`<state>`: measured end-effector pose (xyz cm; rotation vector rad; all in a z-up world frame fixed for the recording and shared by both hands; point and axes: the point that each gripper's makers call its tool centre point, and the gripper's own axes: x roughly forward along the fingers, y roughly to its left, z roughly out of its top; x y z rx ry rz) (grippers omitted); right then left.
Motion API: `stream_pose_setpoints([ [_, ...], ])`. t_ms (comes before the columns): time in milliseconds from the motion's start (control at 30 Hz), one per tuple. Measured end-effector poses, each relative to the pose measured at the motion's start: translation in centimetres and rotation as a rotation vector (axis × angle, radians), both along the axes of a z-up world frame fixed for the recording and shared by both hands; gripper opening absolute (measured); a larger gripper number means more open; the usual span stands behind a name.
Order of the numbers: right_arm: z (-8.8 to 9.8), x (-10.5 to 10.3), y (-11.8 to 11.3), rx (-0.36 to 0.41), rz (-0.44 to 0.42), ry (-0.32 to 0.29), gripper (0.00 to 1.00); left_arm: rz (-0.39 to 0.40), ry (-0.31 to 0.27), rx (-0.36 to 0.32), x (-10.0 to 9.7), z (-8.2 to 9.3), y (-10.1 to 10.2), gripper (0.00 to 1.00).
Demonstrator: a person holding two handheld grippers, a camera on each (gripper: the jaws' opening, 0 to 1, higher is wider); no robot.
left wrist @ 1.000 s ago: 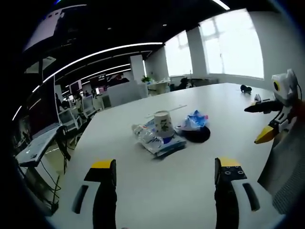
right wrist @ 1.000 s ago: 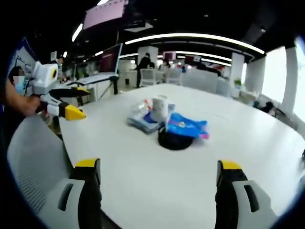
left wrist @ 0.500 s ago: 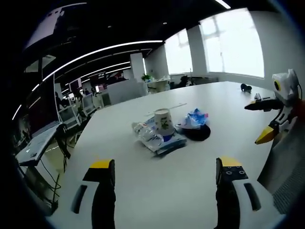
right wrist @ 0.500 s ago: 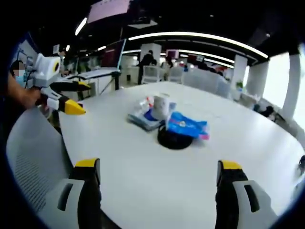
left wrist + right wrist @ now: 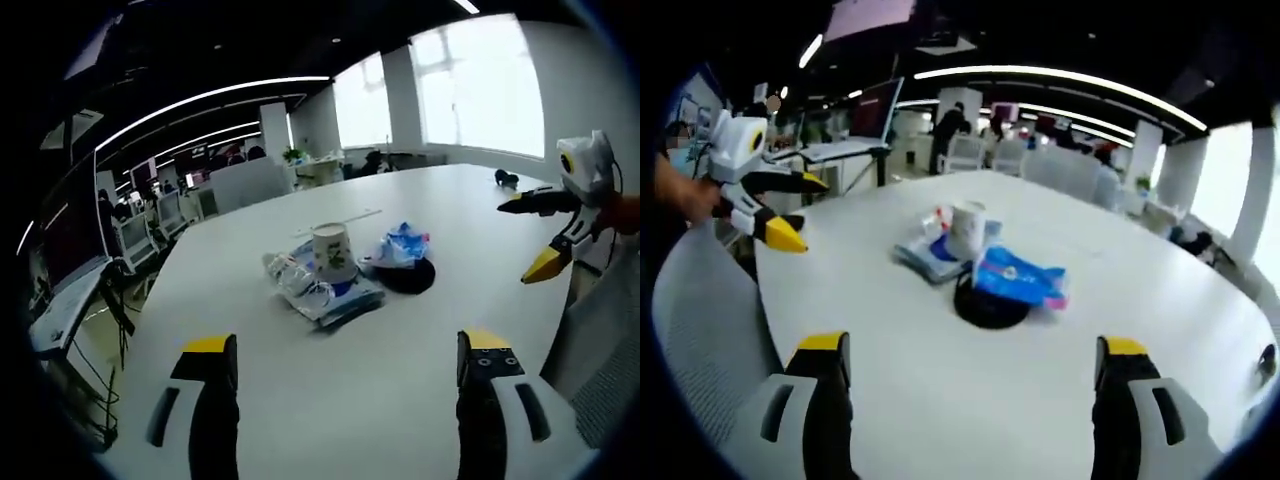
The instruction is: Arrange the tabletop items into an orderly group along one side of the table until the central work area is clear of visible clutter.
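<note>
Grippers [image 5: 345, 370] [image 5: 975, 370] apart, empty | cup [image 5: 965, 229], blue bag [image 5: 1018, 279] mid-table

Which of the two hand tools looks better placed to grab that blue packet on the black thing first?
Probably the right gripper. In its view the blue packet lies at the near edge of the pile, jaws open. From the left gripper, the paper cup and crumpled bottle sit nearer.

An upright paper cup [image 5: 332, 252], crumpled bottle [image 5: 290, 276], blue packet [image 5: 400, 246] and black disc [image 5: 410, 279] cluster mid-table.
</note>
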<state>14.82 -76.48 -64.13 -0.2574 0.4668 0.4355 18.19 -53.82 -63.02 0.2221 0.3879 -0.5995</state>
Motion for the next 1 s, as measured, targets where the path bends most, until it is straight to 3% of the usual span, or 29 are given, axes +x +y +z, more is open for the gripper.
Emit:
stream_pose_setpoints([
  [433, 0.7, 1.1, -0.1, -0.029, -0.019, 0.006, 0.97, -0.118, -0.013, 0.000, 1.1, 0.3, -2.2, 0.88],
  [767, 1.4, 2.3, 0.3, -0.013, -0.039, 0.012, 0.96, -0.127, -0.008, -0.018, 2.4, 0.8, -2.6, 0.88],
  [1000, 1.8, 3.7, 1.3, -0.028, 0.004, 0.001, 0.95, -0.139, -0.006, 0.028, 3.1, 0.0, -2.5, 0.86],
])
